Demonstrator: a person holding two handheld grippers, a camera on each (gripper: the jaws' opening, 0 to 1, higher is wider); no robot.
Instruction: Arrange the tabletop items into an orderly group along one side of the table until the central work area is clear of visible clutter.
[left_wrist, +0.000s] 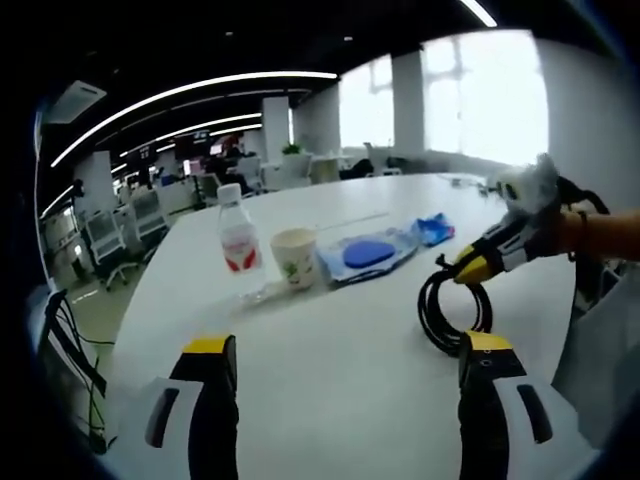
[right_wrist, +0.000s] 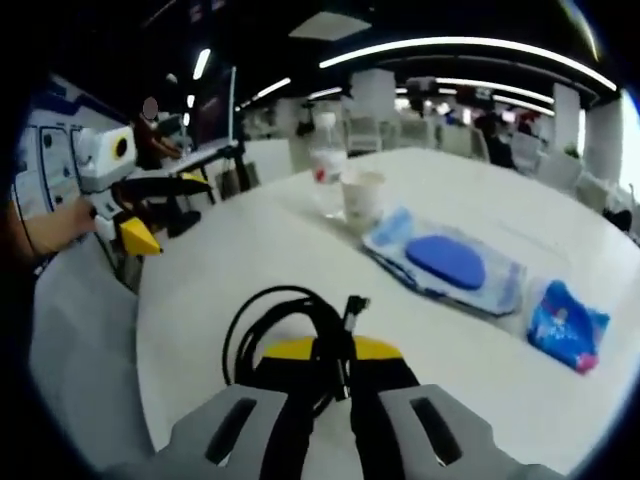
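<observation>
Coiled black cable (right_wrist: 285, 330) lying on the round white table (left_wrist: 340, 380), gripped at its bundled part by the right gripper (right_wrist: 325, 375), whose yellow-tipped jaws are closed on it. Left gripper (left_wrist: 345, 365) hovers over bare tabletop, jaws spread wide and holding nothing. Beyond the cable stand a clear plastic bottle with red label (left_wrist: 237, 236) and a paper cup (left_wrist: 295, 257), just beside a blue wet-wipe pack (left_wrist: 367, 253) and a small blue packet (left_wrist: 434, 229).

Soft blur, fisheye-bent edges, blown-out windows (left_wrist: 470, 95), ceiling light strips (right_wrist: 470, 45) — glaring
</observation>
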